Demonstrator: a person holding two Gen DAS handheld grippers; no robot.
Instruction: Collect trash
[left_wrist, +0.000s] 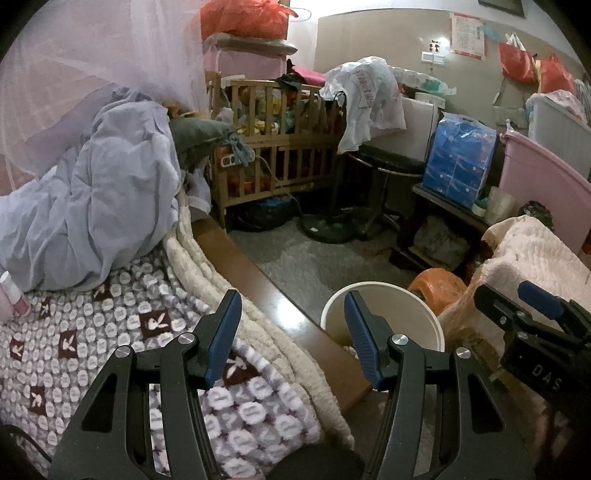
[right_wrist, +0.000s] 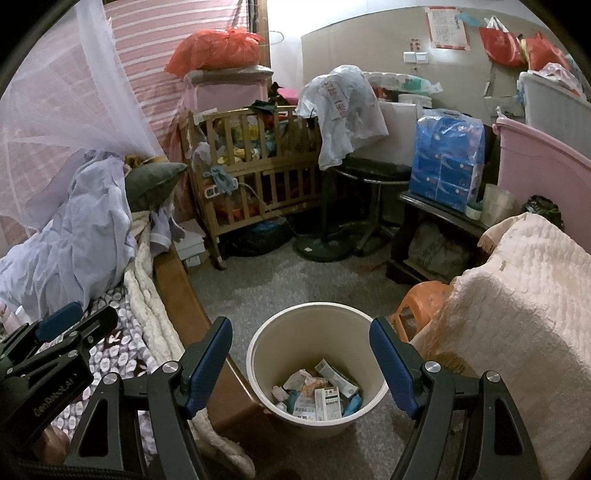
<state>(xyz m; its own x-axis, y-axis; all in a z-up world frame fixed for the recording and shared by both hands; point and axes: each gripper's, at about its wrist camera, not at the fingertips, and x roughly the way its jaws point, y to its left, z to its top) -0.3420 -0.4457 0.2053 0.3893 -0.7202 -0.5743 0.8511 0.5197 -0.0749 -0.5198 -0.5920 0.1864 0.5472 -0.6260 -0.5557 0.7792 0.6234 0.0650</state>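
Observation:
A cream round trash bin (right_wrist: 269, 354) stands on the grey carpet beside the bed's wooden edge; it shows in the left wrist view (left_wrist: 428, 325) too. Several crumpled papers and small cartons (right_wrist: 317, 395) lie in its bottom. My right gripper (right_wrist: 301, 350) is open and empty, held above the bin's mouth. My left gripper (left_wrist: 291, 321) is open and empty, over the bed's edge just left of the bin. The left gripper also shows at the lower left of the right wrist view (right_wrist: 62, 325), and the right gripper at the right of the left wrist view (left_wrist: 532, 310).
A bed with a patterned blanket (left_wrist: 92, 343) and a lilac quilt (left_wrist: 110, 206) lies left. A wooden crib (right_wrist: 258, 166), a fan stand (right_wrist: 325, 247), a dark table with blue packs (right_wrist: 447, 158), an orange stool (right_wrist: 417, 302) and a pink-covered chair (right_wrist: 517, 314) ring the carpet.

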